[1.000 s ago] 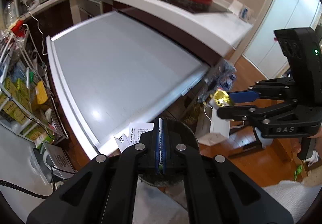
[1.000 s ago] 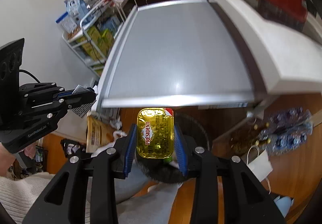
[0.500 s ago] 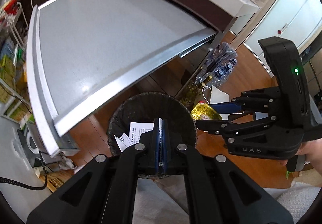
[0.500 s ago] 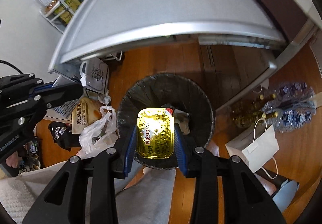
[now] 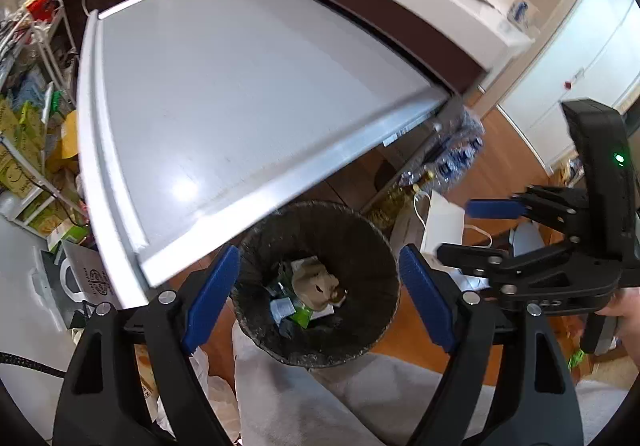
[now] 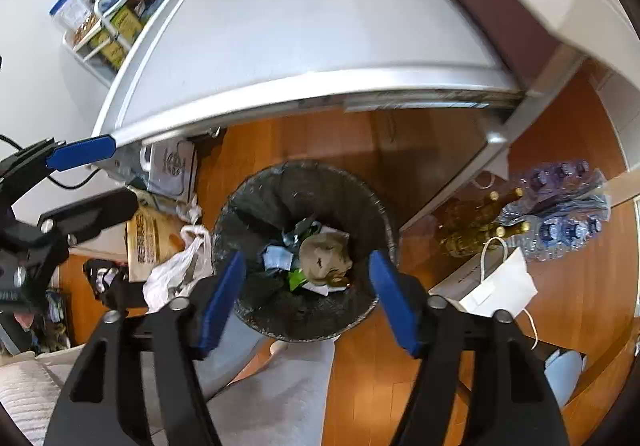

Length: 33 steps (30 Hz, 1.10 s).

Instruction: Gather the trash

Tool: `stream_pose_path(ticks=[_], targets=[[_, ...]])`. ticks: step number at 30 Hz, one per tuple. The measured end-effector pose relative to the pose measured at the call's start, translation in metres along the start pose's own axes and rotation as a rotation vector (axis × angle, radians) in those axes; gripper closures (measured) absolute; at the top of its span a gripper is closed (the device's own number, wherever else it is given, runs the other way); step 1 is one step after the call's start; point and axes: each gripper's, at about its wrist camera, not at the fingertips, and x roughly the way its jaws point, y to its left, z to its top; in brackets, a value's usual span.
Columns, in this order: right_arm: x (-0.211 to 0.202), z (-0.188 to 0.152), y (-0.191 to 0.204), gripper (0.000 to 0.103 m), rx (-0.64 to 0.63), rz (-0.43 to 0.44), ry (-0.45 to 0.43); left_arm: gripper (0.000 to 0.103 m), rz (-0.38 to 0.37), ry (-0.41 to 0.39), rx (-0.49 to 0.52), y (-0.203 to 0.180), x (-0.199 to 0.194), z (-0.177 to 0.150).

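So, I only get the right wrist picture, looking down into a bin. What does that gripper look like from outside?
Observer: In the left wrist view the right gripper is black, with a green light on its back; its jaws have just been opening, nothing between them.
Operator: Who holds it?
Observer: A hand grips it from behind.
Operator: Is the other gripper over the bin too?
Observer: Yes. The left gripper frames the bin; its jaws have just been opening, empty.
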Motion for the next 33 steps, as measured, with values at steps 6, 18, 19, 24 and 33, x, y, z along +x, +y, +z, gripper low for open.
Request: stream_pose_path(ticks=[6,18,19,24,33], targets=[[-0.074,0.034,0.002,0.012,0.047,-0.027,-0.228,0.011,0.086,-0.136,-0.036,0.006,-0.045,0.031],[-0.168,0.127,0.039,0.005,0.004,-0.100,-0.627,0.002,0.267,-0.535,-0.050,0.026,-0.143,0.119],[-0.173,0.132,0.041,0.005,0.000,-0.103,-0.644,0.002,0.283,-0.562,-0.054,0.028,-0.151,0.126],[-0.196,0.156,0.055,0.004,-0.019,-0.110,-0.721,0.002,0.305,-0.623,-0.070,0.037,-0.170,0.149],[-0.205,0.179,0.073,0.004,-0.019,-0.141,-0.760,0.002,0.317,-0.668,-0.063,0.048,-0.183,0.160]])
